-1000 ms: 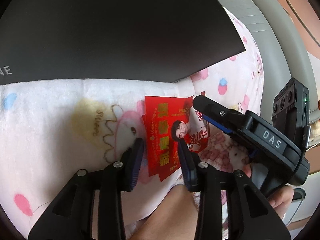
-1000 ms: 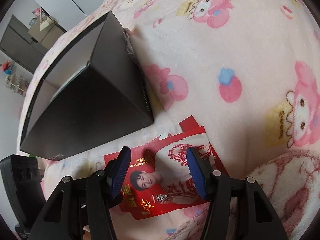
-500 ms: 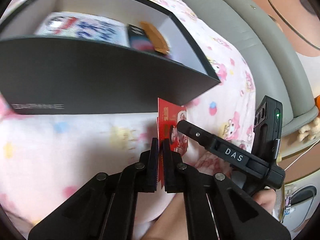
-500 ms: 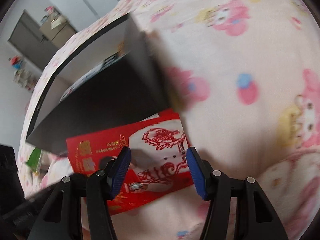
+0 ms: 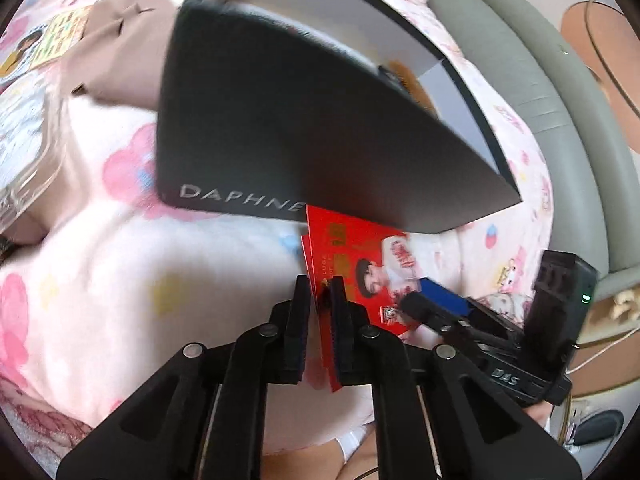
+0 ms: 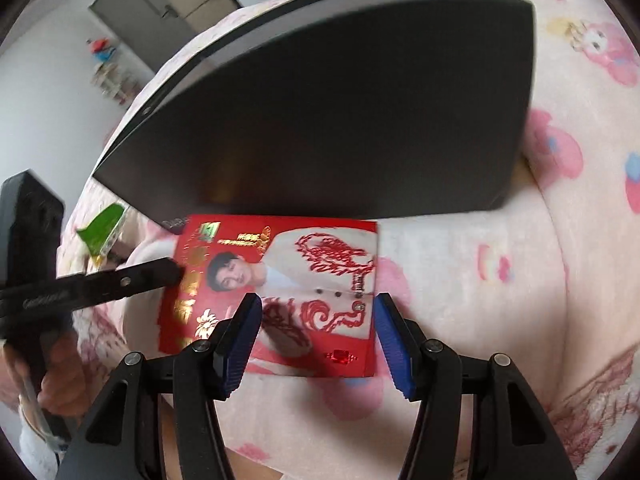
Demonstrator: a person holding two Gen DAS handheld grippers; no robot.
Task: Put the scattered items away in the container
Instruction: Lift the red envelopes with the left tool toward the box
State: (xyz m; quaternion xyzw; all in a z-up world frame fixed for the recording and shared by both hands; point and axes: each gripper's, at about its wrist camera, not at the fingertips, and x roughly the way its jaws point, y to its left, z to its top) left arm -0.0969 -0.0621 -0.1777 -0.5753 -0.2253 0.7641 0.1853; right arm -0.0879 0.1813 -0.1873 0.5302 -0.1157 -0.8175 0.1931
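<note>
1. A pink cartoon-print blanket (image 6: 500, 320) covers the bed.
2. The black box (image 5: 280, 132) sits open-topped on it, items inside.
3. The red envelopes (image 6: 280, 280) are lifted just in front of the box's near wall.
4. The left claw (image 5: 320, 300) is clamped on the envelopes' edge.
5. The right claw (image 6: 316, 320) stands wide open above them, pads not touching.

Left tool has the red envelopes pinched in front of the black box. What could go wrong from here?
1. The left tool grips the red envelopes by one edge only; the stack may fan out or slip.
2. The envelopes sit below the black box wall, so they may catch on it.
3. The open right tool hovers close and may knock them.
</note>
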